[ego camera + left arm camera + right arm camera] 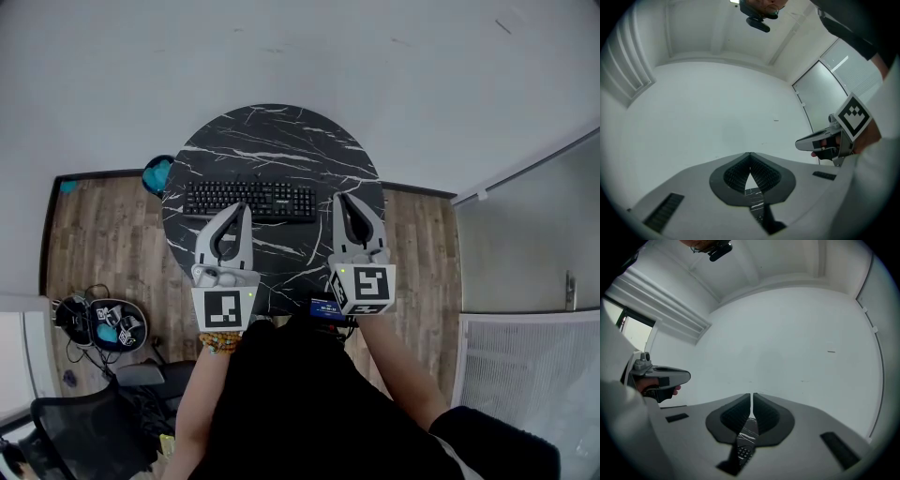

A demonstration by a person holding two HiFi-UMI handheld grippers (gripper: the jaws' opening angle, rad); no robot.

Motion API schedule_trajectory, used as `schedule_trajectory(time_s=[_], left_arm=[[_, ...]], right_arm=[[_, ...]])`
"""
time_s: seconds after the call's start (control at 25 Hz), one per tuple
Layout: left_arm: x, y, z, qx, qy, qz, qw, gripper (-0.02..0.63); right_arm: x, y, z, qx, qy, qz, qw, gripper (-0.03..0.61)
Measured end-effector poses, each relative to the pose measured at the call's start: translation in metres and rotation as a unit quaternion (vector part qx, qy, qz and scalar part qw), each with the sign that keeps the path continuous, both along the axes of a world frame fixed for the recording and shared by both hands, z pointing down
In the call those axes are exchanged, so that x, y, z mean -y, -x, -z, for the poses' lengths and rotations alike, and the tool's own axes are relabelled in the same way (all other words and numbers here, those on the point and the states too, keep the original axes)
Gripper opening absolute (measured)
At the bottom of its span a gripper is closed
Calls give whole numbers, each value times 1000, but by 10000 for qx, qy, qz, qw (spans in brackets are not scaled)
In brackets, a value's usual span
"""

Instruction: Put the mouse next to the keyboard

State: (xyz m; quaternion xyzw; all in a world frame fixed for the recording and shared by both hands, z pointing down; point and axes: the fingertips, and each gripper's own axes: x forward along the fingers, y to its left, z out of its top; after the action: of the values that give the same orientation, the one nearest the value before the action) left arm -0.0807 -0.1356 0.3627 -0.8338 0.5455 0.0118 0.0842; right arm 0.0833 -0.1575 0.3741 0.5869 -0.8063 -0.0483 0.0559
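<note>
A black keyboard (249, 200) lies across the middle of the round black marble table (281, 141). I see no mouse in any view. My left gripper (246, 206) hovers over the keyboard's near edge, jaws shut and empty; in its own view the left gripper (749, 154) points at the white wall, with marble table (752, 192) showing below. My right gripper (339, 199) hangs just right of the keyboard, shut with nothing held. In the right gripper view the right gripper (752, 395) is tip to tip, and keyboard keys (743, 453) show through the gap beneath.
A teal object (157, 173) sits by the table's left rim. A small blue and black item (328, 307) is at the table's near edge. A round black base with cables (103, 323) and an office chair (84, 431) stand lower left. A glass door (534, 234) is at the right.
</note>
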Motion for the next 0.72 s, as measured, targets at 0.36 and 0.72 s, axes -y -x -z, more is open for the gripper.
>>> schedule_trajectory(time_s=[0.36, 0.72], left_arm=[[1, -2, 1, -67, 17, -51, 10000, 9], [2, 1, 1, -141, 43, -44, 9999, 9]], right_arm=[[1, 2, -4, 50, 49, 20, 10000, 38], [2, 0, -6, 42, 79, -11, 10000, 38]])
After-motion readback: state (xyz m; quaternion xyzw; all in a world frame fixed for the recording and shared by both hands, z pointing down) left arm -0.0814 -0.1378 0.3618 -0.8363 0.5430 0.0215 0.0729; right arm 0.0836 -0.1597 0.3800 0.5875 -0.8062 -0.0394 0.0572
